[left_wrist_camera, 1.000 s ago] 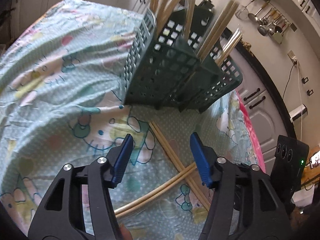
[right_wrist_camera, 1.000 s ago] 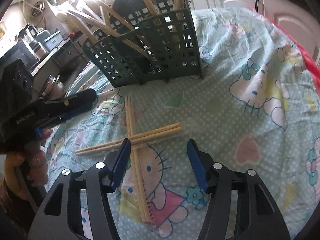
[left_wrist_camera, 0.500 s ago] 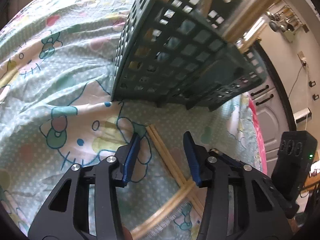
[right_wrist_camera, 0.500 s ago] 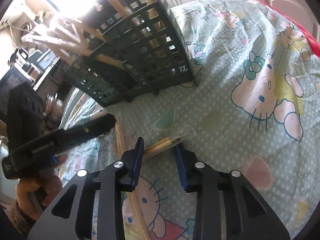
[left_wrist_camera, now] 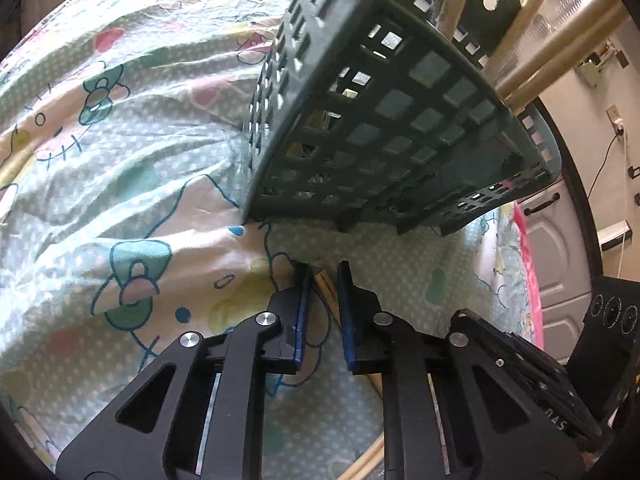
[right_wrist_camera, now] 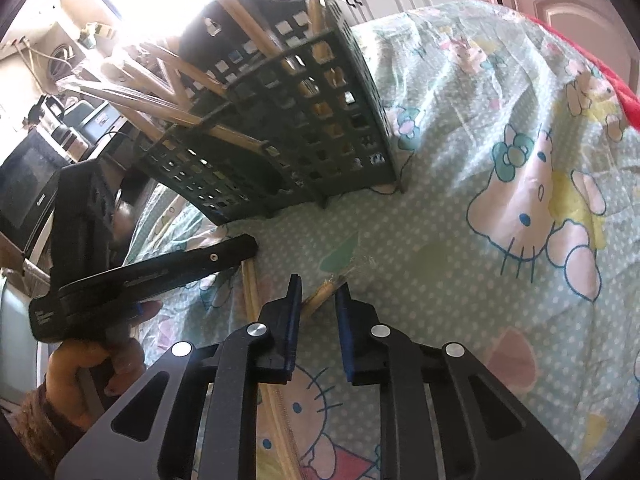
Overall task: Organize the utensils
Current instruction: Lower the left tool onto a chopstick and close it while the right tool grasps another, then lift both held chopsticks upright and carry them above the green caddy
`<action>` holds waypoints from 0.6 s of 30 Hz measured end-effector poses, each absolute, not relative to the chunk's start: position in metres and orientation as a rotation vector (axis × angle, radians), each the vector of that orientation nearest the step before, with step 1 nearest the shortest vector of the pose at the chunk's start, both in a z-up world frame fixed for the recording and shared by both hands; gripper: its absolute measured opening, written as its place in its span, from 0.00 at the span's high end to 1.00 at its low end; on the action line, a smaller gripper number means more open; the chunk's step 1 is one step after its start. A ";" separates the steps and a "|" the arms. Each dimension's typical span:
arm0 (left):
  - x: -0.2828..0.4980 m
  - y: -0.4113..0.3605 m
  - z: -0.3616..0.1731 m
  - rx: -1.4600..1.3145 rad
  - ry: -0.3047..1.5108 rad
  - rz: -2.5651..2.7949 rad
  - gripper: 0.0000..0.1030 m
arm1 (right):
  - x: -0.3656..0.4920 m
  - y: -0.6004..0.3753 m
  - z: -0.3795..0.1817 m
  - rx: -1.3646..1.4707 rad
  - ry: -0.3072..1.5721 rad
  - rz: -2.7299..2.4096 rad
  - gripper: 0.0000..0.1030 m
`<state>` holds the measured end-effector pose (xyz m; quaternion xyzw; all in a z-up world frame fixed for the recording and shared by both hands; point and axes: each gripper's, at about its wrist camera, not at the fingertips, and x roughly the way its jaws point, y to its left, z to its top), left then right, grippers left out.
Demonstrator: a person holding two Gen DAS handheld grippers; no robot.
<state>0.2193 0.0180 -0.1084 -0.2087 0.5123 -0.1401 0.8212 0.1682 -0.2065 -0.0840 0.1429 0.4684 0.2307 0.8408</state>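
Observation:
Two pairs of wooden chopsticks lie crossed on the cartoon-print cloth in front of a dark green slotted basket (left_wrist_camera: 380,140) (right_wrist_camera: 288,132) that holds several more chopsticks. My left gripper (left_wrist_camera: 323,280) has its jaws closing on the far end of one chopstick pair (left_wrist_camera: 325,286), blue pads against its sides. In the right wrist view this left gripper (right_wrist_camera: 250,250) reaches in from the left over that pair (right_wrist_camera: 251,292). My right gripper (right_wrist_camera: 318,285) is closing on the tip of the crossing pair (right_wrist_camera: 325,293), which sits slanted between its pads.
A person's hand (right_wrist_camera: 80,364) holds the left gripper's handle. The wrinkled cloth (right_wrist_camera: 500,160) covers the whole table; a red edge (right_wrist_camera: 600,72) shows at the right. White cupboard doors (left_wrist_camera: 556,240) stand behind, and a black appliance (right_wrist_camera: 24,184) sits at the far left.
Both grippers moved forward and down toward the crossed chopsticks, and the basket now looms closer. Both sets of jaws went from wide apart to narrow around a chopstick pair.

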 end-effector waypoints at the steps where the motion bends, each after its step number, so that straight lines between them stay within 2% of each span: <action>1: 0.218 0.023 -0.108 -0.456 1.088 -0.301 0.93 | 0.167 -0.206 -0.081 0.297 0.981 0.492 0.84; 6: 0.210 0.031 -0.097 -0.488 1.037 -0.328 0.95 | 0.160 -0.204 -0.067 0.270 0.941 0.505 0.85; 18: 0.167 0.043 -0.020 -0.480 0.803 -0.381 0.97 | 0.140 -0.197 -0.014 0.200 0.808 0.589 0.90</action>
